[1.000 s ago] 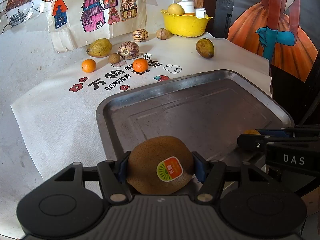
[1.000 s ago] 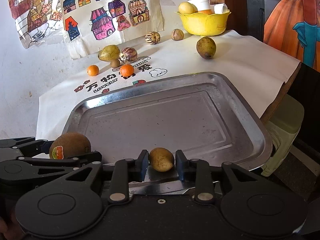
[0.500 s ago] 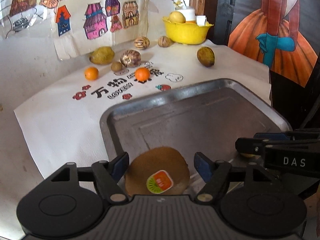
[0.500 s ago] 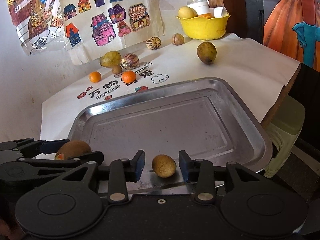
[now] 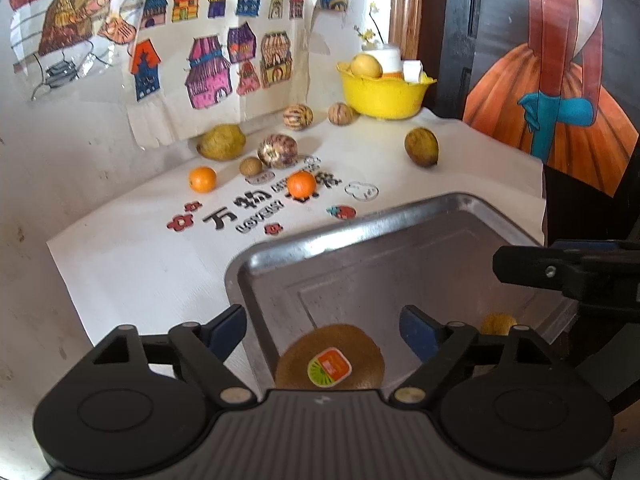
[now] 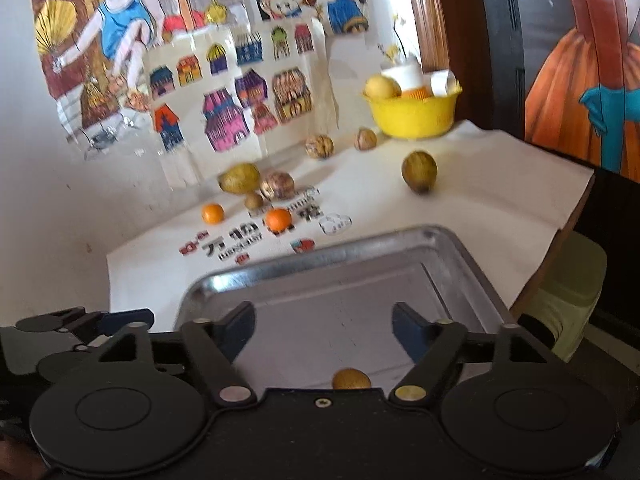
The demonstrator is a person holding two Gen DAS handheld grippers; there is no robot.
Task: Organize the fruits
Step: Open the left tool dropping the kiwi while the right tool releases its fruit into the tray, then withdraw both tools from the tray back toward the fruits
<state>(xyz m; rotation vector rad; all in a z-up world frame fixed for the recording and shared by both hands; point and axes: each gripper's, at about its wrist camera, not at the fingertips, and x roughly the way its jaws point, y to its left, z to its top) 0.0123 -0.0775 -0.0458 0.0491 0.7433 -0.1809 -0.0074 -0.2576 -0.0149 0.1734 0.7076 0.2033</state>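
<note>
With both gripper jaws wide, the kiwi and small fruit lie released at the tray near edge; next, fetch an orange.

A brown kiwi with a green-and-orange sticker facing up lies on the metal tray, just ahead of the left tool – between its spread fingers, touching neither. A small yellowish fruit lies likewise before the right tool.
</note>
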